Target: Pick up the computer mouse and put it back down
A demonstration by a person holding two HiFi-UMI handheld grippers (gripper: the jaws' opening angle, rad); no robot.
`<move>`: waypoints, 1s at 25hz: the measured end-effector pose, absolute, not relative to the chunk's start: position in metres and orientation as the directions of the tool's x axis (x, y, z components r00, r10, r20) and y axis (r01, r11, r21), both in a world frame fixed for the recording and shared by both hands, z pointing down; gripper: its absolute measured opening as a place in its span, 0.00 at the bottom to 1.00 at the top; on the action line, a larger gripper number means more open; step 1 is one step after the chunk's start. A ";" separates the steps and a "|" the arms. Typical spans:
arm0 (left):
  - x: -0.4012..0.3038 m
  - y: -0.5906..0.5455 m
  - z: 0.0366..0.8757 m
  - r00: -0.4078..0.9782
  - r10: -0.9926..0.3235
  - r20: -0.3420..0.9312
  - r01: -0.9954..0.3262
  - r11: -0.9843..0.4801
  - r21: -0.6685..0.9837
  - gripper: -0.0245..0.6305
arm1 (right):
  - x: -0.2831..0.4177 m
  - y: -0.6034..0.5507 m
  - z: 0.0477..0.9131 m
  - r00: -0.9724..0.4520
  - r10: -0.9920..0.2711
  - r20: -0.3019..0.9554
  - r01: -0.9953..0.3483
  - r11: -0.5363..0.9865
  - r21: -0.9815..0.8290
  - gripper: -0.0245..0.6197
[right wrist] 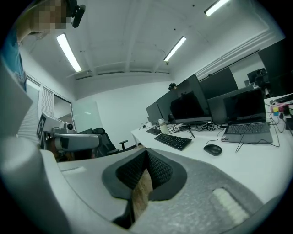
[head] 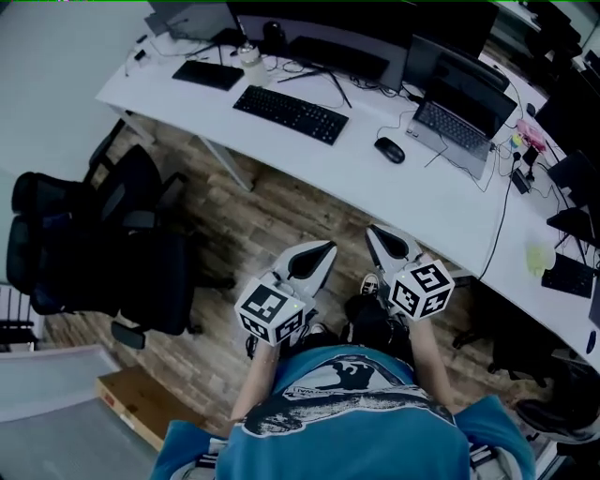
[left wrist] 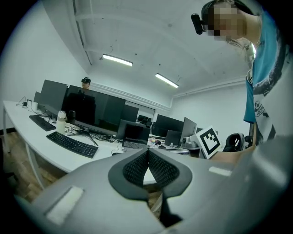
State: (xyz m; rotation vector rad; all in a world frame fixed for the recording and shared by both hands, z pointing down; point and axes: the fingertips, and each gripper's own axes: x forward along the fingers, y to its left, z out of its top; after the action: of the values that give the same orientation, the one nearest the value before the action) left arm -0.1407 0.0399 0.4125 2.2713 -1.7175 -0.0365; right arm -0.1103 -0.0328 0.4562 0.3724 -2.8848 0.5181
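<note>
The computer mouse (head: pixel 389 149) lies on the white tabletop (head: pixel 356 178). In the head view it sits between a black keyboard (head: pixel 291 113) on its left and an open laptop (head: pixel 459 117) on its right, well apart from both grippers. The left gripper (head: pixel 325 251) and the right gripper (head: pixel 375 234) are held side by side in front of the person's teal shirt (head: pixel 347 422). They are over the wooden floor (head: pixel 272 225), close to the tabletop's near edge, and both point toward the tabletop. In the left gripper view the two dark ribbed pads (left wrist: pixel 162 169) meet at their tips with nothing between them, so that gripper is closed and empty. The right gripper view shows the same: its pads (right wrist: pixel 158 170) are pressed together at the tip and hold nothing, with only a strip of floor showing through the gap lower down. In that view the mouse sits on the tabletop beyond the jaws and off to the right, between keyboard and laptop. A small dark shape by the laptop in the left gripper view may be the mouse too, though it is too small to be sure. A large dark monitor (head: pixel 319 28) stands behind the keyboard, with a pale bottle (head: pixel 249 54) near it. Black office chairs (head: pixel 94 244) stand on the floor off to the left, and a cardboard box (head: pixel 141 403) lies near them.
</note>
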 end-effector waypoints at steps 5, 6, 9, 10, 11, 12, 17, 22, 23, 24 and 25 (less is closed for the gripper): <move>-0.134 -0.026 0.410 0.282 -0.944 0.171 -0.940 -0.236 0.248 0.06 | -0.100 -0.106 0.462 -0.943 -0.230 0.242 -0.301 0.898 -0.320 0.04; -0.132 -0.037 0.410 0.281 -0.944 0.175 -0.940 -0.234 0.249 0.06 | -0.098 -0.120 0.464 -0.940 -0.233 0.248 -0.306 0.897 -0.319 0.04; -0.130 -0.068 0.413 0.267 -0.945 0.188 -0.943 -0.216 0.253 0.06 | -0.097 -0.161 0.476 -0.933 -0.233 0.273 -0.313 0.899 -0.305 0.04; -0.129 -0.077 0.414 0.259 -0.946 0.193 -0.945 -0.207 0.253 0.06 | -0.098 -0.174 0.481 -0.931 -0.232 0.281 -0.314 0.901 -0.299 0.04; -0.129 -0.086 0.415 0.252 -0.947 0.198 -0.947 -0.200 0.252 0.06 | -0.099 -0.186 0.487 -0.929 -0.230 0.289 -0.315 0.903 -0.292 0.04; -0.128 -0.095 0.417 0.246 -0.948 0.201 -0.948 -0.193 0.252 0.06 | -0.101 -0.199 0.492 -0.927 -0.229 0.298 -0.316 0.904 -0.287 0.04; -0.123 -0.126 0.421 0.229 -0.948 0.222 -0.953 -0.171 0.251 0.06 | -0.115 -0.253 0.525 -0.911 -0.215 0.352 -0.312 0.917 -0.247 0.04; -0.123 -0.141 0.423 0.217 -0.944 0.248 -0.957 -0.155 0.247 0.06 | -0.132 -0.288 0.561 -0.885 -0.194 0.423 -0.298 0.934 -0.195 0.04; -0.125 -0.143 0.423 0.214 -0.944 0.251 -0.957 -0.152 0.246 0.06 | -0.135 -0.293 0.566 -0.881 -0.189 0.434 -0.294 0.937 -0.187 0.04; -0.127 -0.145 0.423 0.212 -0.944 0.253 -0.958 -0.149 0.245 0.06 | -0.139 -0.298 0.570 -0.877 -0.186 0.443 -0.291 0.939 -0.182 0.05; -0.129 -0.146 0.423 0.209 -0.944 0.255 -0.959 -0.147 0.244 0.06 | -0.142 -0.302 0.574 -0.873 -0.184 0.452 -0.290 0.940 -0.177 0.05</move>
State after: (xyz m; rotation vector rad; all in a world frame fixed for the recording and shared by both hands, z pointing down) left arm -0.1285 -0.1458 0.4229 2.1406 -1.7774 0.0576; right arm -0.1420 -0.3020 0.5738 0.3416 -2.6559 0.3336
